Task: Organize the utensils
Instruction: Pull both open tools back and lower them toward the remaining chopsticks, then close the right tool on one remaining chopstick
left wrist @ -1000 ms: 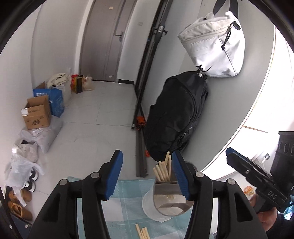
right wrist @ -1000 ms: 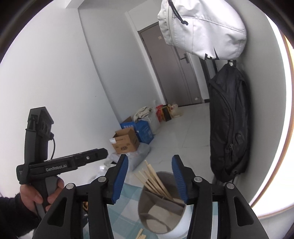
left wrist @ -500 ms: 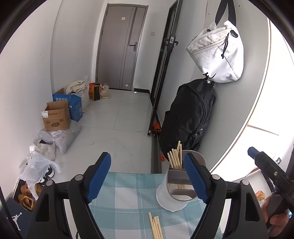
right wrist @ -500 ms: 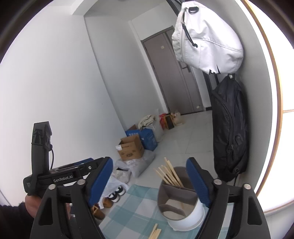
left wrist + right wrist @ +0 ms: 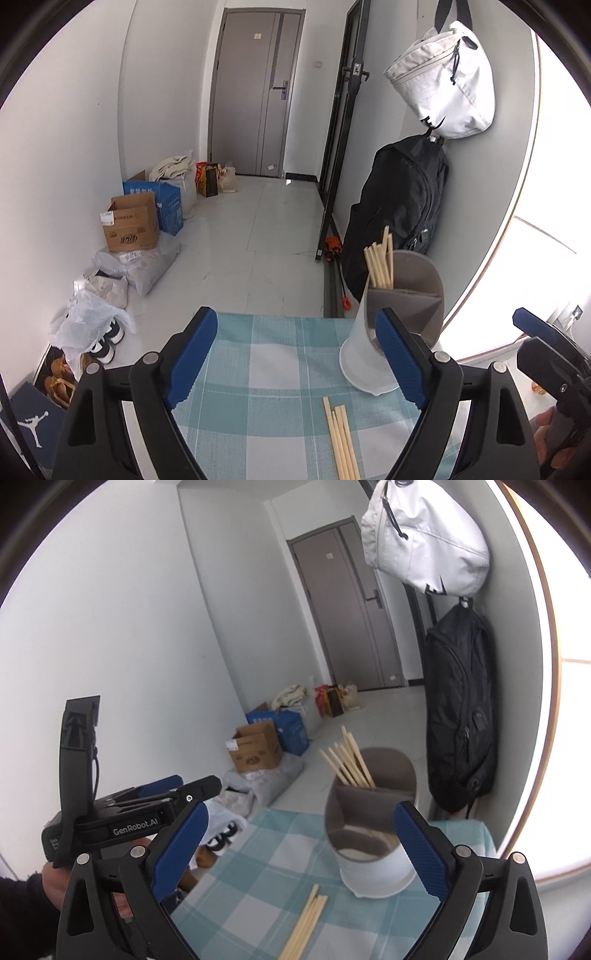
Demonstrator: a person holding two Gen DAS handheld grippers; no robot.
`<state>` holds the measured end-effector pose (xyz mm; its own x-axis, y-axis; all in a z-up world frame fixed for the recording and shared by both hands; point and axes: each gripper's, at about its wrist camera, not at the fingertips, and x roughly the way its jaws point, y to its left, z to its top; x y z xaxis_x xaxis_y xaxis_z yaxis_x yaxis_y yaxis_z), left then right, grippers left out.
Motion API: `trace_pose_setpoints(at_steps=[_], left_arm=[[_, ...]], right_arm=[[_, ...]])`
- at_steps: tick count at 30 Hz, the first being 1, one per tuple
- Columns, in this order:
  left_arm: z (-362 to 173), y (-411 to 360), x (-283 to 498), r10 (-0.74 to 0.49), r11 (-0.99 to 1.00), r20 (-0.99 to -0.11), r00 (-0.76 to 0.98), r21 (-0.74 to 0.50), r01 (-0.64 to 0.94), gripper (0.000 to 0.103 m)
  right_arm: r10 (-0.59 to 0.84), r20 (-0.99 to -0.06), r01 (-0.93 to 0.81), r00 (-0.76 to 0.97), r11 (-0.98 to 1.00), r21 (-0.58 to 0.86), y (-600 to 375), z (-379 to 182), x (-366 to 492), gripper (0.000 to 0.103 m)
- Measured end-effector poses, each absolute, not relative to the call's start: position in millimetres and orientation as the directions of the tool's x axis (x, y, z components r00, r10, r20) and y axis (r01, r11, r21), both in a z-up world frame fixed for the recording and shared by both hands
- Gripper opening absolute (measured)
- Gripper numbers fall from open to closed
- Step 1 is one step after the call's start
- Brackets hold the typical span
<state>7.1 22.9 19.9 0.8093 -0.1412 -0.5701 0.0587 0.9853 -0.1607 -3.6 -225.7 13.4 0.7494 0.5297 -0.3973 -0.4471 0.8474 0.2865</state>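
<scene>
A white utensil holder (image 5: 364,354) (image 5: 373,867) with a grey divided insert stands on the teal checked tablecloth (image 5: 266,373) (image 5: 266,878). Several wooden chopsticks (image 5: 378,260) (image 5: 349,762) stand in its far compartment. More loose chopsticks (image 5: 341,439) (image 5: 304,923) lie flat on the cloth in front of it. My left gripper (image 5: 295,358) hovers above the cloth, jaws opening, nothing between them; its right finger overlaps the holder in view. My right gripper (image 5: 301,845) is likewise opening and empty, with the holder seen between its fingers farther off.
The table's far edge drops to a tiled floor with cardboard boxes (image 5: 129,227), plastic bags and shoes at the left. A black backpack (image 5: 399,206) and a white bag (image 5: 447,81) hang on the wall at the right. A grey door (image 5: 255,96) lies beyond.
Both grippers have pulled back from the holder and tipped downward, and their jaws have spread much wider. The loose chopsticks on the cloth have come further into view.
</scene>
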Motion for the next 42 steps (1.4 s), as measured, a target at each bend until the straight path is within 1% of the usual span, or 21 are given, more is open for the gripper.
trace_pose_setpoints(at_steps=[5,10,11,13,15,16,17,18,19,21,23,26,29,35,39,42], left_arm=[[-5,36,10,-0.136,0.983,-0.609,0.781,-0.18,0.031,0.085],[-21,52,14,-0.109,0.983,-0.643,0.758,-0.185,-0.016,0.084],[-23,55,15,-0.105,0.982,-0.653,0.75,-0.186,-0.024,0.085],[-29,61,18,-0.113,0.979,-0.675,0.729,-0.203,-0.037,0.085],[-34,66,19,-0.099,0.977,-0.693,0.714,-0.202,-0.06,0.085],[-36,68,18,-0.093,0.977,-0.696,0.712,-0.201,-0.068,0.085],[-37,70,17,-0.087,0.977,-0.7,0.709,-0.198,-0.076,0.085],[-39,71,17,-0.085,0.978,-0.704,0.705,-0.196,-0.077,0.085],[-40,72,16,-0.088,0.978,-0.709,0.699,-0.195,-0.074,0.085],[-42,73,15,-0.087,0.978,-0.715,0.693,-0.195,-0.078,0.085],[-43,77,15,-0.088,0.975,-0.719,0.69,-0.203,-0.087,0.085],[-41,82,15,-0.09,0.971,-0.718,0.69,-0.217,-0.099,0.085],[-42,84,18,-0.09,0.97,-0.723,0.685,-0.221,-0.105,0.085],[-45,88,22,-0.095,0.967,-0.731,0.676,-0.228,-0.111,0.085],[-47,93,24,-0.106,0.962,-0.739,0.666,-0.246,-0.121,0.085],[-49,95,25,-0.112,0.957,-0.744,0.658,-0.259,-0.131,0.085]], right_arm=[[0.497,-0.507,-0.409,0.704,0.868,0.282,-215,-18,1,0.101],[0.486,-0.651,-0.401,0.583,0.869,0.29,-194,-55,17,0.1],[0.481,-0.676,-0.4,0.558,0.87,0.289,-189,-63,21,0.097],[0.467,-0.734,-0.395,0.493,0.872,0.29,-179,-80,29,0.085],[0.451,-0.783,-0.382,0.428,0.875,0.296,-170,-98,40,0.068],[0.445,-0.797,-0.374,0.409,0.878,0.298,-167,-105,43,0.063],[0.434,-0.81,-0.365,0.394,0.883,0.295,-164,-111,47,0.053],[0.412,-0.83,-0.356,0.376,0.891,0.281,-159,-118,51,0.048],[0.39,-0.842,-0.354,0.372,0.898,0.26,-155,-122,53,0.046],[0.337,-0.866,-0.357,0.368,0.912,0.203,-147,-130,55,0.033],[0.307,-0.885,-0.356,0.35,0.918,0.178,-143,-137,59,0.027],[0.291,-0.893,-0.338,0.344,0.925,0.171,-141,-144,63,0.026],[0.256,-0.904,-0.323,0.344,0.936,0.142,-137,-145,65,0.021],[0.165,-0.926,-0.296,0.338,0.953,0.062,-133,-148,68,0.018],[0.152,-0.934,-0.282,0.324,0.958,0.058,-136,-147,68,0.015],[0.153,-0.936,-0.275,0.316,0.959,0.063,-136,-147,70,0.016]])
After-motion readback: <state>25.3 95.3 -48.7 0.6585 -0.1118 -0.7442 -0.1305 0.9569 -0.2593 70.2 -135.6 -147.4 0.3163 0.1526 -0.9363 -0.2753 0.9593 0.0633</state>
